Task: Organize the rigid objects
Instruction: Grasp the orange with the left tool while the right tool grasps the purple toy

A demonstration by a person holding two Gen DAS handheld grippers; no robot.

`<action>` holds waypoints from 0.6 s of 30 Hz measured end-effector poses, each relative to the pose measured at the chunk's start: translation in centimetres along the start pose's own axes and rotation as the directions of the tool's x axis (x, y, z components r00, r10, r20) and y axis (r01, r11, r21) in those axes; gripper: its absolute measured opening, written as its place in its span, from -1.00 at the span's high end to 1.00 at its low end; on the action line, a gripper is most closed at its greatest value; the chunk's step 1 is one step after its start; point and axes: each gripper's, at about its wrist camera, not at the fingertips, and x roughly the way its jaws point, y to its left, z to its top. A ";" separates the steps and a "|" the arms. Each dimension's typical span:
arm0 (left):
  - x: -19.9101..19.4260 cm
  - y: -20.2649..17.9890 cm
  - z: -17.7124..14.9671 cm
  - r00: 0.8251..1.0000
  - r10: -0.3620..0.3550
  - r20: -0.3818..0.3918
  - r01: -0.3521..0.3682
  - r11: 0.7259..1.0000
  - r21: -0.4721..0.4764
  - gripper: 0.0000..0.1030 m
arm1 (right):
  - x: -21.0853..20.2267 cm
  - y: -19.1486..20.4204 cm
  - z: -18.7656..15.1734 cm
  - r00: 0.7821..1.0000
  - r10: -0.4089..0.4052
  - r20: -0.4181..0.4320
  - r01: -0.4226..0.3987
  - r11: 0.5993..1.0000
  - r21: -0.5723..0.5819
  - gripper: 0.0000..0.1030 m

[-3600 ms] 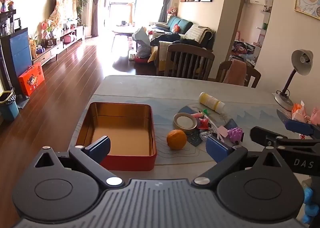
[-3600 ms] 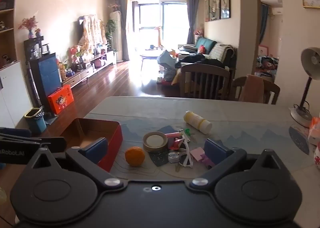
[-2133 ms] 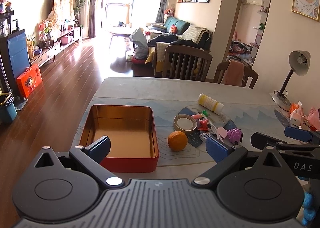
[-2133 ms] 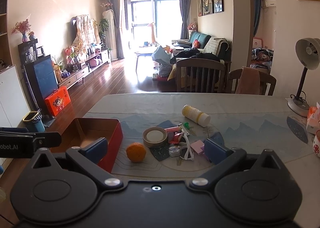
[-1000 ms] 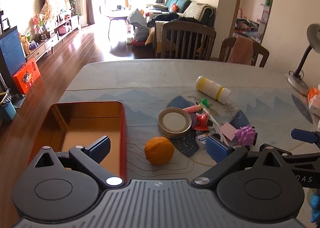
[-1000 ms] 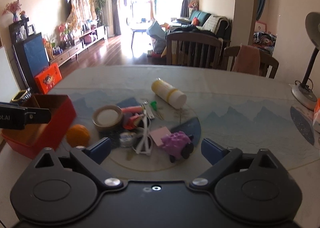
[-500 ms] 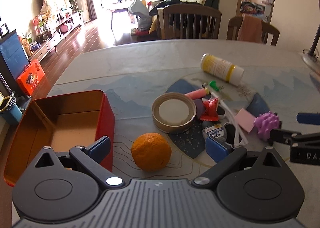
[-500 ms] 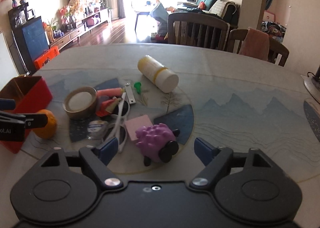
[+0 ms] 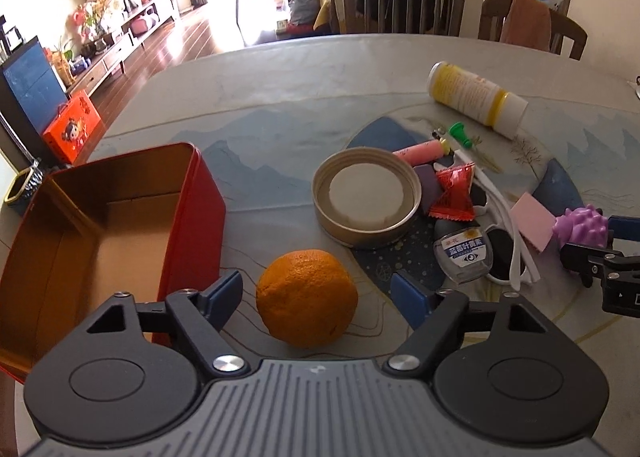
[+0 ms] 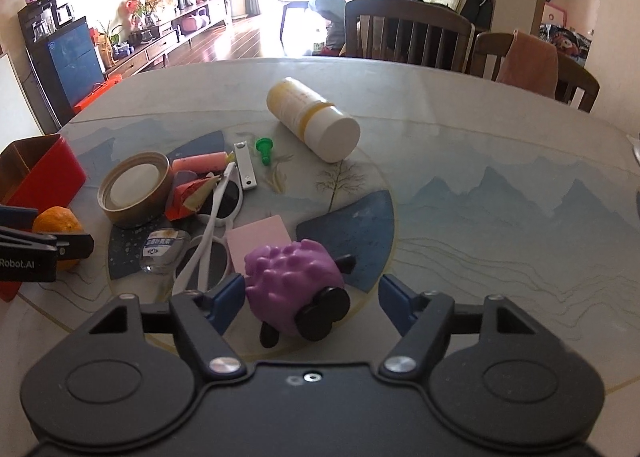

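On the bench, the left claw (image 9: pixel 316 295) had lowered around the orange (image 9: pixel 306 299), the right claw (image 10: pixel 310 299) around the purple sheep toy (image 10: pixel 294 283); both had just been closing, neither gripping yet.

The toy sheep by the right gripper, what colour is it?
Purple toy sheep, black face and legs; right wrist view.

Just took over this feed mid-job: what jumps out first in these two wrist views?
Each gripper has just been closing around its own target, neither pressed yet. The left gripper brackets the orange, beside the open red tin. The right gripper brackets the purple sheep toy, at the near edge of the pile of small items.
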 end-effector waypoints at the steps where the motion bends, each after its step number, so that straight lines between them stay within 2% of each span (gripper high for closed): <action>1: 0.1 0.1 0.0 1.000 0.000 -0.005 0.000 1.000 -0.007 -0.51 | 0.2 -0.1 0.1 1.000 0.005 0.001 -0.005 1.000 0.005 -0.38; 4: 0.6 0.3 0.0 1.000 -0.001 -0.020 0.001 1.000 -0.016 -0.27 | 0.4 0.0 0.1 1.000 0.022 0.002 -0.022 1.000 0.009 -0.20; 10: 0.5 0.5 0.0 1.000 0.003 -0.018 -0.003 1.000 -0.028 -0.06 | 0.3 0.0 0.1 1.000 0.029 -0.001 -0.029 0.999 0.027 -0.18; 18: 0.1 1.0 -0.1 0.999 -0.002 -0.040 0.000 0.999 -0.054 -0.05 | -0.3 0.1 -0.1 1.000 0.018 -0.002 -0.017 0.999 0.032 -0.13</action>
